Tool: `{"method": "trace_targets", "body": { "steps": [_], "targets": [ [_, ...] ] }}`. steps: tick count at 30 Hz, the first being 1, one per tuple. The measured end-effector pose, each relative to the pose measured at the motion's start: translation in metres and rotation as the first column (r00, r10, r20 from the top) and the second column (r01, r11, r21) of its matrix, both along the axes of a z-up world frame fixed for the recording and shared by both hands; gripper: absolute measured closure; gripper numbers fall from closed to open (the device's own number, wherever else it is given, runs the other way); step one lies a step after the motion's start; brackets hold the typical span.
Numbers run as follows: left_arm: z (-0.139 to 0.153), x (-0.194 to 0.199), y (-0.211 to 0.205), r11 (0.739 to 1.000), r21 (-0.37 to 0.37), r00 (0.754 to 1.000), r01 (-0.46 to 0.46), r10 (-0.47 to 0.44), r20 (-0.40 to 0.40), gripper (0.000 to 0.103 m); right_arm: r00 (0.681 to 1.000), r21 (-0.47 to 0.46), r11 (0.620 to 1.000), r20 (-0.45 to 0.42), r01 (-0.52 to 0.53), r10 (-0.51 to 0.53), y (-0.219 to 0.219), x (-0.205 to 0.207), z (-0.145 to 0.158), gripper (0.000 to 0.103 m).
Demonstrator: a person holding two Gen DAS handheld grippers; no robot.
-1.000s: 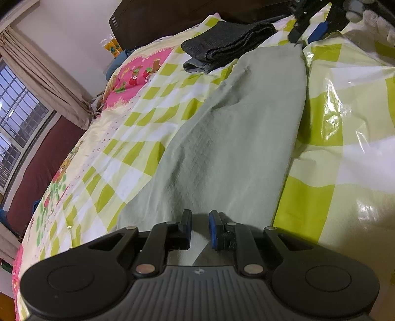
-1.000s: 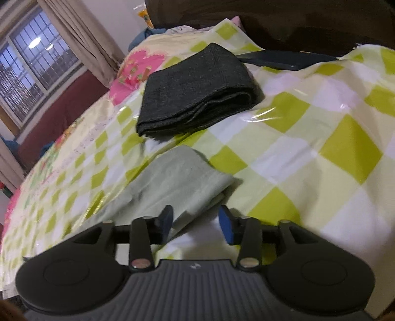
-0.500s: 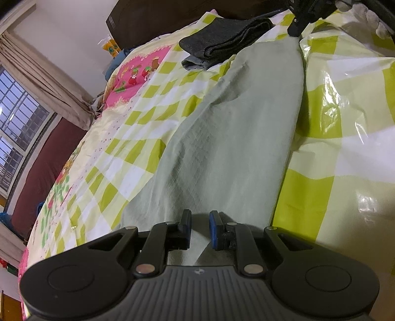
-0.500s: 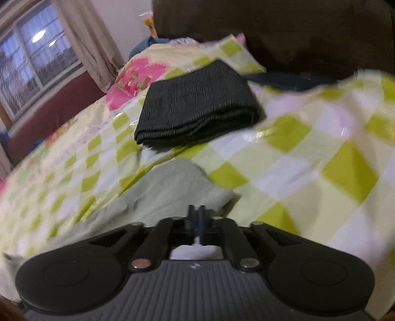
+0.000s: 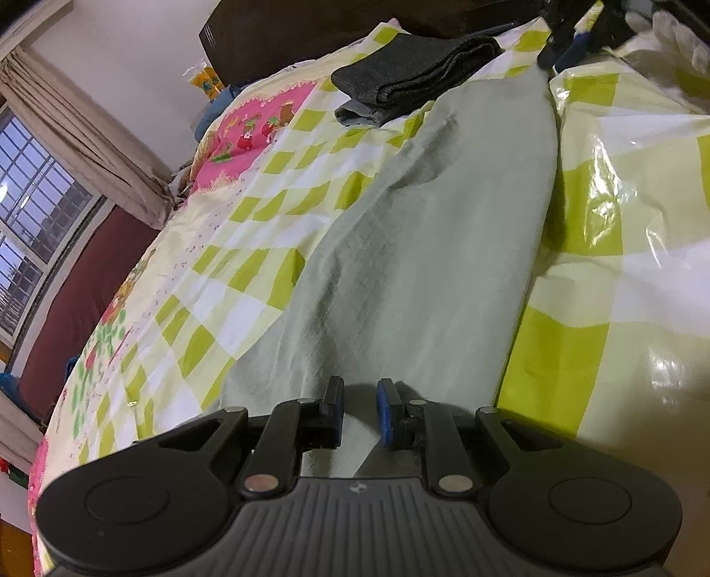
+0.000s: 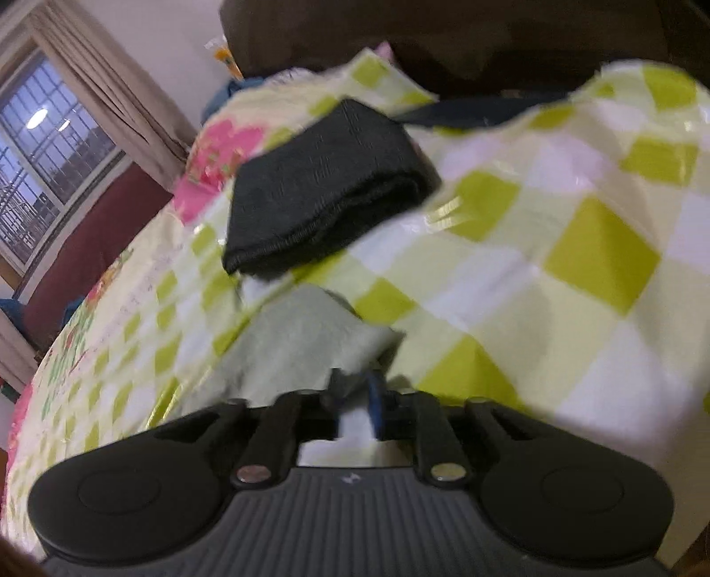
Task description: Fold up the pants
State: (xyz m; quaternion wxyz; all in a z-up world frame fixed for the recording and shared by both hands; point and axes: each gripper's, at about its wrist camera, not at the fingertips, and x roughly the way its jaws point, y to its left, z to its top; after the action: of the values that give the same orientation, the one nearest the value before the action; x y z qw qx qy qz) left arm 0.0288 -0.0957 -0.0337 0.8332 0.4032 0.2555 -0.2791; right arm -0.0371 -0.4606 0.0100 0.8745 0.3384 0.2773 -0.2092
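Pale green pants (image 5: 426,248) lie stretched along a checked bedspread (image 5: 248,248). My left gripper (image 5: 359,410) sits at their near end, jaws a little apart with cloth between the blue pads; the grip looks loose. My right gripper (image 6: 355,397) is at the far end of the pants (image 6: 301,337), jaws slightly apart around the cloth's corner; the view is blurred. The right gripper also shows in the left wrist view (image 5: 572,40) at the top right.
A folded dark grey garment (image 5: 412,73) lies on the bed beyond the pants, also in the right wrist view (image 6: 319,186). A dark headboard (image 6: 443,35) stands behind. A window and curtain (image 5: 66,133) are at the left. Shiny plastic covers the bedspread.
The right gripper closed on the corner of the pants, then its jaws parted slightly as the view swung. The left gripper has kept its place at the near end.
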Motion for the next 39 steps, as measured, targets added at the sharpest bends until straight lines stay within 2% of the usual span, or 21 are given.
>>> {"method": "trace_targets", "body": {
  "steps": [4,6,11,13,14,16,19,21,22,25,29,35,39],
  "targets": [
    [-0.001,0.000,-0.001,1.000,0.009,1.000,0.004,-0.004,0.002,0.069,0.999,-0.032,0.999,0.031,0.019,-0.018,-0.005,0.012,0.001,0.080],
    [-0.001,0.000,-0.001,1.000,0.013,1.000,0.005,-0.005,0.002,0.069,0.999,-0.047,0.999,0.043,0.006,-0.004,-0.007,0.018,0.006,0.100],
    [-0.001,0.000,-0.003,1.000,0.012,1.000,0.006,-0.006,-0.001,0.069,0.998,-0.144,0.989,0.033,-0.043,0.049,-0.001,0.025,0.021,0.100],
    [-0.002,0.001,-0.003,1.000,0.011,1.000,0.008,-0.008,0.001,0.069,0.998,-0.141,0.989,0.028,-0.051,0.055,0.000,0.024,0.018,0.100],
    [-0.002,0.001,-0.003,1.000,0.010,1.000,0.008,-0.009,0.001,0.069,0.998,-0.122,0.991,0.033,-0.050,0.054,-0.001,0.023,0.016,0.100],
    [-0.001,0.001,-0.002,1.000,0.010,1.000,0.009,-0.009,0.002,0.069,0.995,-0.018,0.998,0.089,-0.053,0.054,-0.005,0.017,0.013,0.100],
    [0.000,0.001,0.001,1.000,0.013,1.000,0.009,-0.009,0.000,0.069,0.975,0.130,0.990,0.218,-0.057,0.027,-0.011,0.004,0.013,0.100],
    [0.000,0.002,0.003,1.000,0.020,1.000,0.007,-0.007,0.000,0.069,0.962,0.146,0.989,0.275,-0.038,-0.004,-0.014,-0.001,0.015,0.100],
    [0.000,0.002,0.004,1.000,0.022,1.000,0.003,-0.003,0.000,0.069,0.967,0.143,0.990,0.254,-0.019,-0.018,-0.016,0.000,0.013,0.100],
    [0.001,0.003,0.003,1.000,0.016,1.000,-0.006,0.006,0.000,0.069,0.989,0.248,0.969,0.144,0.008,-0.045,-0.023,0.003,-0.013,0.100],
    [-0.001,0.001,0.002,1.000,0.014,1.000,-0.001,0.001,0.000,0.069,0.985,0.283,0.959,0.153,0.032,-0.078,-0.023,-0.007,-0.019,0.097],
    [0.000,0.002,0.002,1.000,0.008,1.000,0.000,0.000,-0.003,0.068,0.994,0.202,0.978,0.087,0.051,-0.070,-0.013,-0.018,-0.007,0.094],
    [-0.001,0.000,0.003,1.000,0.007,1.000,0.003,-0.003,0.002,0.067,0.994,0.245,0.968,0.072,0.056,-0.076,-0.016,-0.014,-0.023,0.094]
  ]
}}
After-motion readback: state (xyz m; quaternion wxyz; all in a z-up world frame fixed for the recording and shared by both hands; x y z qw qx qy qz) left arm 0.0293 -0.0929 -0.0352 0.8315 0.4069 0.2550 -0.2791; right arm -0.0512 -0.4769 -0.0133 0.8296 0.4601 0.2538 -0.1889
